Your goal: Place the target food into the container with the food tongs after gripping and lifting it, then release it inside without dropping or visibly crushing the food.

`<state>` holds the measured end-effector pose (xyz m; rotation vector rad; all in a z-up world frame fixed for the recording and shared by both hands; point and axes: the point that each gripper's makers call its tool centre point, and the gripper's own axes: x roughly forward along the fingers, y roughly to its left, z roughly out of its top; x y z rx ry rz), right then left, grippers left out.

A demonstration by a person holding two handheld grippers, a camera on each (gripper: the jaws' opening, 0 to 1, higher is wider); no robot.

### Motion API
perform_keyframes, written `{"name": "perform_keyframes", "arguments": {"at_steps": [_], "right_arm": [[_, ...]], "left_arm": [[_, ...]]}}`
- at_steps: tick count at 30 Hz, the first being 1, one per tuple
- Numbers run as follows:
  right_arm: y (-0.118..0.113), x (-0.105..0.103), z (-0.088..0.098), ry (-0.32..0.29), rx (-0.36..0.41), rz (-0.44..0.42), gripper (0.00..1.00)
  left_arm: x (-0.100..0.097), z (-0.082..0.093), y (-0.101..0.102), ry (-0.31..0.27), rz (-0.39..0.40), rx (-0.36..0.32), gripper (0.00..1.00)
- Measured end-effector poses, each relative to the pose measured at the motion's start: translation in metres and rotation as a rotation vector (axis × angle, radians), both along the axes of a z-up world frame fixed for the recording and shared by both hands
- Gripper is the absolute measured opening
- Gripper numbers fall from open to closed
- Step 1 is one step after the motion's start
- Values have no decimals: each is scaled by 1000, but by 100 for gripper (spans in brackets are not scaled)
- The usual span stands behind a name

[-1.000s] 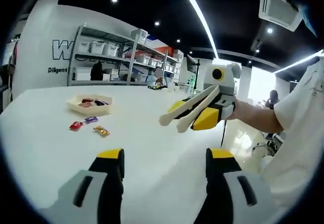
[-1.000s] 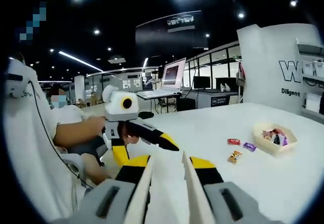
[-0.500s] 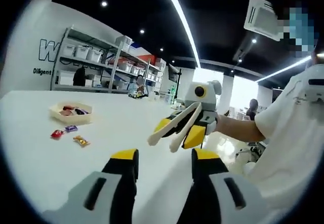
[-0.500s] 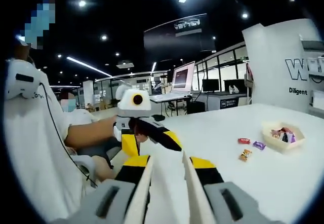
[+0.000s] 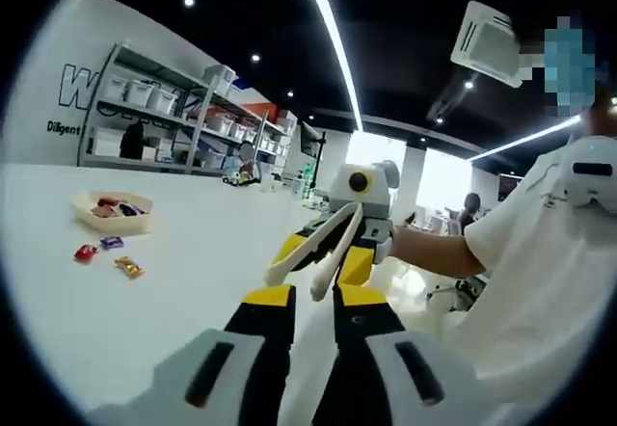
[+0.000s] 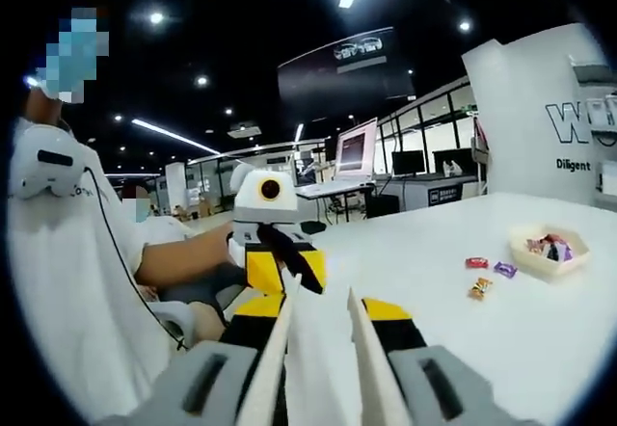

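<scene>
Tongs (image 5: 313, 257) in right claw (image 6: 318, 330), tips toward candies (image 5: 101, 251)

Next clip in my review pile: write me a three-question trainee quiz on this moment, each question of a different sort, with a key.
1. True or false: the food tongs are held in the right claw.
2. How many wrapped candies lie loose on the white table beside the tray?
3. Multiple choice: the left claw is A) clamped on a candy, B) nearly closed with nothing between its jaws, C) resting inside the tray.

Key: 1 true. 2 three: red, purple and gold. 3 B.
</scene>
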<state>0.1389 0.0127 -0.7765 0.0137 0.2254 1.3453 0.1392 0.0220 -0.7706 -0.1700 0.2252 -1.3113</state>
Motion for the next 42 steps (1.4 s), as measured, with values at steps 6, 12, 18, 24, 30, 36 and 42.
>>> {"name": "perform_keyframes", "arguments": {"at_steps": [6, 12, 18, 24, 30, 36, 42], "right_arm": [[1, -4, 2, -3, 14, 16, 22], [1, -5, 6, 20, 45, 34, 23], [3, -7, 8, 75, 86, 53, 24], [4, -11, 12, 121, 134, 77, 24], [4, -10, 20, 115, 192, 70, 24], [-3, -5, 33, 163, 300, 65, 24], [-4, 0, 43, 166, 345, 43, 24]], "left_arm": [[-8, 5, -5, 1, -57, -34, 8], [-12, 11, -4, -35, -78, -60, 5], [-14, 14, -3, -20, -107, -81, 4], [-18, 20, -3, -11, -130, -104, 3], [-16, 27, -3, 32, -133, -164, 3], [-16, 26, -9, 89, -147, -204, 2], [-13, 35, -11, 127, -143, -282, 2]]}}
